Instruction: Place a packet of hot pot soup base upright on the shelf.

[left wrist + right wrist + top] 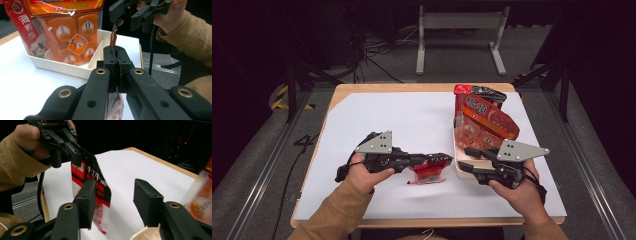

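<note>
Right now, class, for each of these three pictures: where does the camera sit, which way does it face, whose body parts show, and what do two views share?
High view: above the person's side, facing forward and down on the table; both forearms and hands show.
Left gripper view: rides the left gripper, facing the white tray; the other hand shows.
Right gripper view: rides the right gripper, facing the left hand.
Shared: the red sachet clamped by the left jaws.

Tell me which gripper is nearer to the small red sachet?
Left. The left gripper is shut on the small red sachet and holds it above the table; the right gripper is open, just beside it, over the white tray.
</note>
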A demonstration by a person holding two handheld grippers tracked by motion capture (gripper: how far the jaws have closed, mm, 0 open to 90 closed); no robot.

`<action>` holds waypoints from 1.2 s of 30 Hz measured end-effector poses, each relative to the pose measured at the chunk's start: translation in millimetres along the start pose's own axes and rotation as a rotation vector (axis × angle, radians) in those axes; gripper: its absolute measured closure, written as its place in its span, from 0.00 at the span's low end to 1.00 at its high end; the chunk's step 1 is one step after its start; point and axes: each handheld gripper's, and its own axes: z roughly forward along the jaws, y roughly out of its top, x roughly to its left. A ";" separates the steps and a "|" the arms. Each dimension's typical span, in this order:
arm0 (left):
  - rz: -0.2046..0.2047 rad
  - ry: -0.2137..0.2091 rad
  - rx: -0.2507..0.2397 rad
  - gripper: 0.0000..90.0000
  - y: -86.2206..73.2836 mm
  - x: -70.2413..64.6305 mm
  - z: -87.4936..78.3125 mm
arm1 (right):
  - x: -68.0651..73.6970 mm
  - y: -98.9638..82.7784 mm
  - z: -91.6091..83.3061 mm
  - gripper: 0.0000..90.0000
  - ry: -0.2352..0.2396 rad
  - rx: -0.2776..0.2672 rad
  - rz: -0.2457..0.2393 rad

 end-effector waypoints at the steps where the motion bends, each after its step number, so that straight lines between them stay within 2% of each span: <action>1: 0.000 0.000 0.000 1.00 0.0 0.0 0.0 | 0.0 0.0 0.0 0.56 0.000 0.000 0.000; 6: -0.003 -0.012 0.000 1.00 4.9 4.4 5.2 | -7.1 -6.6 -18.2 0.50 -0.067 0.005 0.018; 8: 0.001 -0.014 -0.003 1.00 7.3 5.3 6.9 | -11.2 -10.7 -26.8 0.47 -0.090 -0.003 0.041; 10: -0.001 -0.018 -0.006 1.00 8.6 5.5 7.7 | -13.1 -12.3 -30.5 0.46 -0.101 -0.005 0.050; 12: 0.003 -0.021 -0.013 1.00 10.9 6.2 8.9 | -19.1 -17.1 -42.0 0.45 -0.153 0.002 0.054; 13: 0.007 -0.024 -0.015 1.00 12.1 6.7 9.6 | -19.1 -17.1 -42.0 0.45 -0.153 0.002 0.054; 15: 0.006 -0.027 -0.027 1.00 15.9 7.9 11.9 | -25.2 -21.9 -51.5 0.43 -0.194 0.007 0.063; 19: 0.010 -0.027 -0.034 1.00 21.7 9.7 14.5 | -32.1 -26.8 -59.9 0.41 -0.227 0.015 0.077; 28: 0.014 -0.019 -0.051 1.00 44.2 15.0 20.0 | -59.2 -44.1 -76.5 0.40 -0.337 0.048 0.119; 31: 0.016 -0.020 -0.051 1.00 49.5 15.8 21.6 | -65.0 -48.0 -78.5 0.43 -0.347 0.064 0.125; 33: 0.020 -0.015 -0.055 1.00 54.8 15.9 21.9 | -70.7 -52.1 -78.9 0.44 -0.351 0.081 0.146; 36: 0.018 -0.018 -0.063 1.00 59.9 16.0 23.9 | -75.4 -56.6 -78.3 0.45 -0.364 0.124 0.138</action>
